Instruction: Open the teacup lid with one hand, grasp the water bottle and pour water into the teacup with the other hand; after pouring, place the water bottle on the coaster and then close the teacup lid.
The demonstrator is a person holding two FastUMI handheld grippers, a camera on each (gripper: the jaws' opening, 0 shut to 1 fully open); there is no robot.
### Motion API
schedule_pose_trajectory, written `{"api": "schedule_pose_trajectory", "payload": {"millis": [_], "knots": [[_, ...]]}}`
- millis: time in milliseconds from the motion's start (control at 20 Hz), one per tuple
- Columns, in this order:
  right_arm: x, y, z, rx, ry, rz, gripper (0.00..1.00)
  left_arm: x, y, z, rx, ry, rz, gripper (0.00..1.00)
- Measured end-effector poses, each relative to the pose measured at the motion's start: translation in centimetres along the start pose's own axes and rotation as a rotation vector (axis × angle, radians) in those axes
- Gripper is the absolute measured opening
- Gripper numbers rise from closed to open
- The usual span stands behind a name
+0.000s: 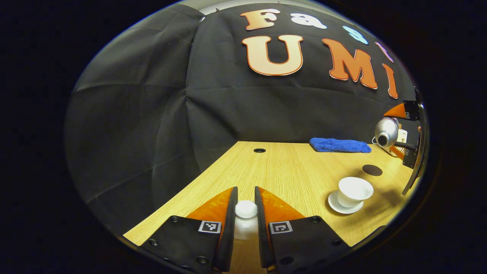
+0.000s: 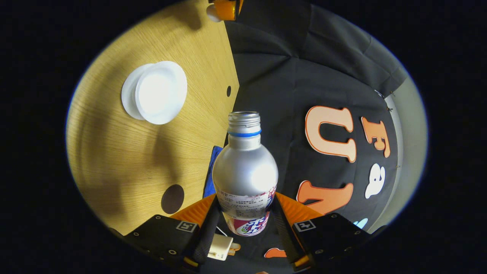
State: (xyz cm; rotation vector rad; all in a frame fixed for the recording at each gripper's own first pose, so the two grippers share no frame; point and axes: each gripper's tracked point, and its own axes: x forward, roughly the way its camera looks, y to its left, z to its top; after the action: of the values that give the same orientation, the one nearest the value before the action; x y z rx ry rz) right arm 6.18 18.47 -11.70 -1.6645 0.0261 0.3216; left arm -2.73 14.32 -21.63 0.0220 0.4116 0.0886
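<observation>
The teacup lid [image 1: 245, 215], smooth white porcelain with a round knob, sits pinched in our left gripper [image 1: 246, 213], held clear of the open teacup [image 1: 354, 191] on its saucer [image 1: 344, 204] over on the wooden table [image 1: 281, 171]. Our right gripper [image 2: 246, 217] clamps the brushed-metal water bottle [image 2: 245, 171], uncapped and tipped sideways (pouring looks imminent); the dark round coaster [image 2: 172, 198] waits below.

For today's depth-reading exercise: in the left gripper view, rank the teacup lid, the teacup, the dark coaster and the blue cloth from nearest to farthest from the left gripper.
1. Teacup lid: held between the left gripper fingers.
2. Teacup: right, on its saucer.
3. Dark coaster: right, just beyond the cup.
4. Blue cloth: far table edge, by the wall.
</observation>
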Motion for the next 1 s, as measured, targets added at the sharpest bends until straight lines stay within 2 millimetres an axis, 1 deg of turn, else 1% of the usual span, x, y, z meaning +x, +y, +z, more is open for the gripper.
{"api": "schedule_pose_trajectory", "payload": {"millis": [450, 500, 550, 650, 800, 1000], "knots": [[0.8, -1.4, -0.7, -0.119, -0.011, -0.078, 0.77, -0.2, -0.1, 0.1, 0.012, 0.002, -0.003, 0.32], [0.9, -1.6, -0.8, -0.130, -0.011, -0.088, 0.77, -0.2, -0.1, 0.1, 0.013, 0.002, -0.004, 0.29], [0.9, -1.9, -1.0, -0.137, -0.009, -0.096, 0.77, -0.2, -0.2, 0.2, 0.013, 0.001, -0.005, 0.32], [1.2, -2.5, -1.8, -0.145, -0.007, -0.105, 0.77, -0.1, -0.3, 0.4, 0.017, -0.001, -0.004, 0.32], [1.4, -3.2, -2.0, -0.159, -0.008, -0.123, 0.77, -0.1, -0.3, 0.4, 0.022, -0.003, -0.005, 0.32], [1.5, -3.4, -2.2, -0.169, -0.008, -0.127, 0.77, -0.1, -0.4, 0.6, 0.027, -0.004, -0.008, 0.32]]}}
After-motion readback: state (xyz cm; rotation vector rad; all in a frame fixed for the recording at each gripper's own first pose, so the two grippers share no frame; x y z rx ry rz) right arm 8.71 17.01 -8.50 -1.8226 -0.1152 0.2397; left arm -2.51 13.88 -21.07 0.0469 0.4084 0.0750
